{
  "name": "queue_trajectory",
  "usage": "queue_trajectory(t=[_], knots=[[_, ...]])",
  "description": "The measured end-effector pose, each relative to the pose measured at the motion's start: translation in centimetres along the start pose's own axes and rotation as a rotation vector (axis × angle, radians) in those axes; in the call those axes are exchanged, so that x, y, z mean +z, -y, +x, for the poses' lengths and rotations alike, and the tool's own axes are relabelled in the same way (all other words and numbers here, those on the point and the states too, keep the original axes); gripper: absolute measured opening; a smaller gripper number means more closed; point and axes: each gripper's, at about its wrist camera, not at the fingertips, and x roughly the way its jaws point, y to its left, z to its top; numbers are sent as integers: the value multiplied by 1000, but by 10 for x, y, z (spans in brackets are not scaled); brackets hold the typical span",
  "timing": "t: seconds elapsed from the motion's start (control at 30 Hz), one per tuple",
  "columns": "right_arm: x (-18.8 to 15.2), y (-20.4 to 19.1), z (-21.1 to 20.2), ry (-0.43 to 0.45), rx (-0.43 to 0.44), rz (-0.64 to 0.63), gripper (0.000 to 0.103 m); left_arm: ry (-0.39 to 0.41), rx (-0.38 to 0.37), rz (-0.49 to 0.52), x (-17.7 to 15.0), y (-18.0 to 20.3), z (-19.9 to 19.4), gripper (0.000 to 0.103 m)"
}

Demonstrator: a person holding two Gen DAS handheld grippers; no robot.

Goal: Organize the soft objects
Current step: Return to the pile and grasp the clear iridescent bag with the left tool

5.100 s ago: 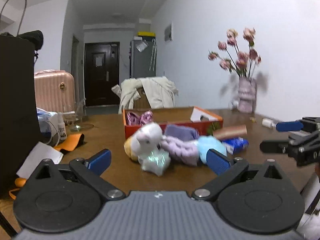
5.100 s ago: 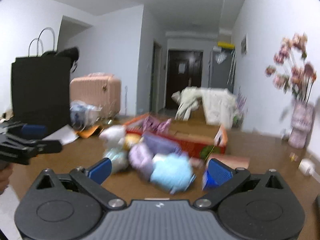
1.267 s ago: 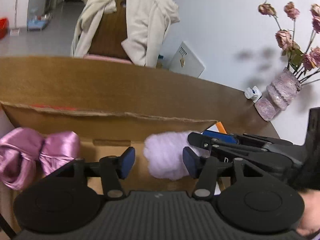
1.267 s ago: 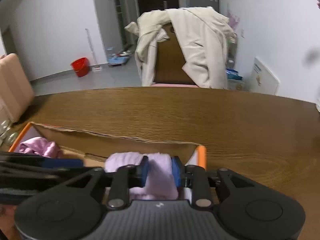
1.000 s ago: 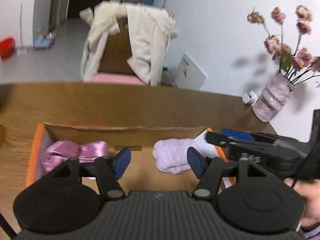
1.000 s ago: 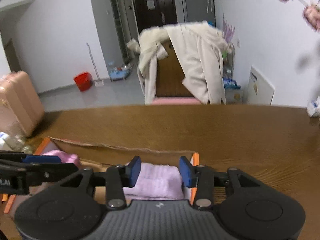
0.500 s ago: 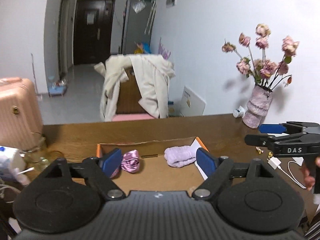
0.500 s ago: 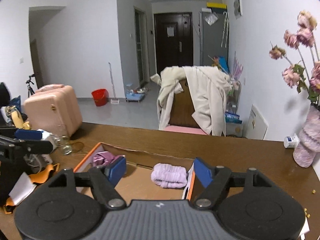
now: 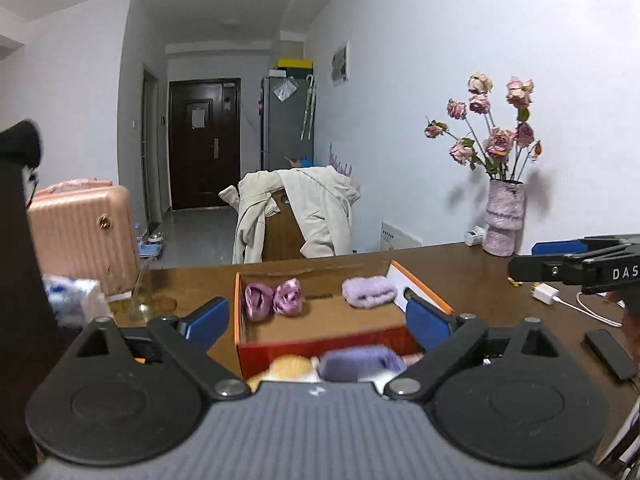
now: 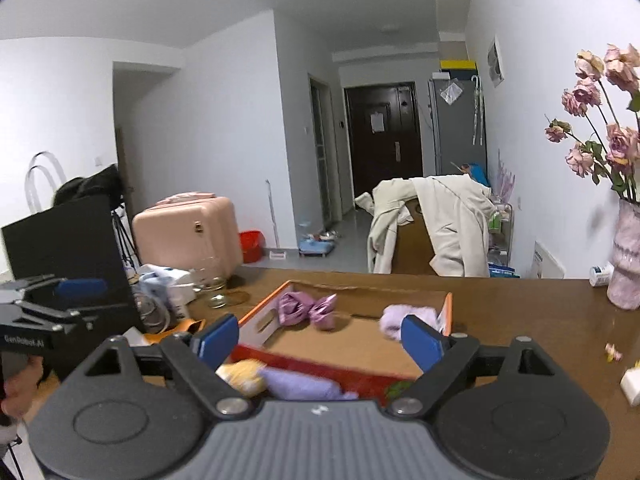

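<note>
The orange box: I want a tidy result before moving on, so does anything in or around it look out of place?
Inside the orange box, the pink satin bow and the lilac fluffy towel lie apart and look settled. Odd ones out: a yellow plush and a purple soft item still lie on the table outside its front wall.

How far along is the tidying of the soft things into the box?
Done: the pink bow and lavender towel lie in the orange box. In hand: nothing; left gripper and right gripper are opening, empty. Left: the yellow plush and purple item in front of the box.
</note>
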Motion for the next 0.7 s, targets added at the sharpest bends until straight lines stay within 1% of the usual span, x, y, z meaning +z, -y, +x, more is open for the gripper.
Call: queue_trajectory(t=[0.1, 0.17, 0.2, 0.23, 0.3, 0.4, 0.5, 0.6, 0.7], knots=[[-34, -22, -20, 23, -37, -27, 89, 13, 6, -2, -32, 6, -25, 100], [-55, -33, -32, 28, -66, -43, 89, 1, 1, -11, -52, 7, -40, 100], [-67, -38, -37, 23, -87, -41, 91, -3, 4, -21, -60, 7, -46, 101], [-77, -44, -41, 13, -100, -43, 95, -10, 5, -36, -69, 5, -51, 102], [-101, -55, -49, -14, -123, -20, 97, -38, 6, -64, -87, 2, -58, 102], [-128, -66, -58, -60, -104, 21, 97, -91, 6, -68, -107, 1, -64, 102], [-140, -70, -62, -73, -110, 52, 97, -93, 26, -46, -117, 0, -68, 102], [-147, -68, -56, -93, -118, 65, 97, -104, 22, -51, -119, -1, -63, 102], [-151, -67, -51, -109, -148, 61, 94, -119, 30, -57, -119, 0, -55, 102]])
